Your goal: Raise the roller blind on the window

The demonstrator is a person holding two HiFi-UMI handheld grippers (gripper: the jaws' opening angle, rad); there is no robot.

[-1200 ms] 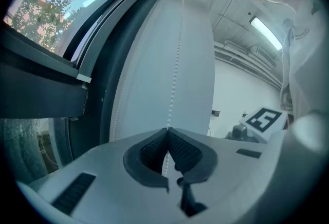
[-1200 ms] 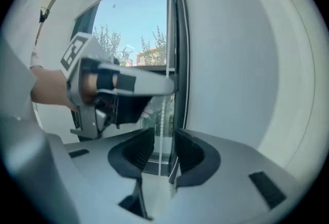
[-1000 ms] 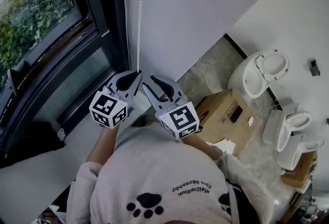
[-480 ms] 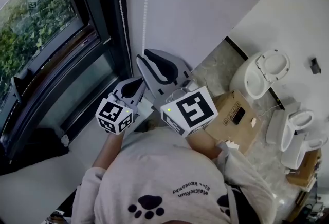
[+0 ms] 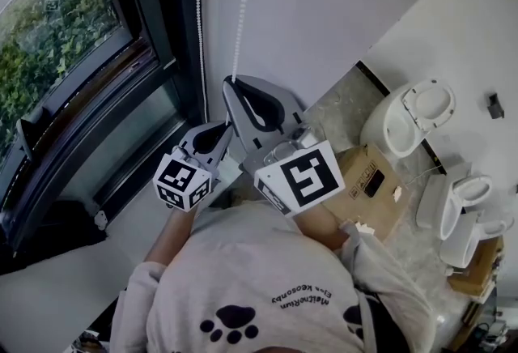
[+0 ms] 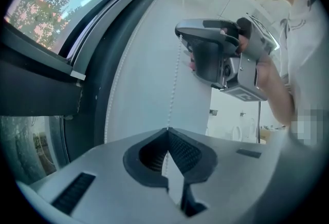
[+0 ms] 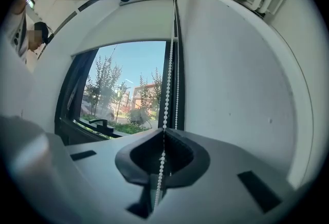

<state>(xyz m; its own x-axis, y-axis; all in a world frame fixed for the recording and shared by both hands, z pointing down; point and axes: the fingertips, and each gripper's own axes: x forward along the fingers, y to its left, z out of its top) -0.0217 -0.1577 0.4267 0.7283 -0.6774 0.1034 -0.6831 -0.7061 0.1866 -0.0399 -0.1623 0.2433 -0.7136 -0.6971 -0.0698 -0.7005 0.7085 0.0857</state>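
Now the left gripper [image 5: 225, 126] pinches one strand of the white bead chain [image 5: 199, 19], while the right gripper [image 5: 231, 82], higher up, has just closed on the other.

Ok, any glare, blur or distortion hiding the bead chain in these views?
Head view: sharp, evenly lit, but the bead chain is pale against the white wall. Left gripper view: fisheye bends the window frame; chain faint. Right gripper view: dark corners, bright window, chain crisp.

Daylight from the window [image 5: 65, 27] keeps my head view bright and sharp. Both gripper views bulge inside dark, vignetted rims.
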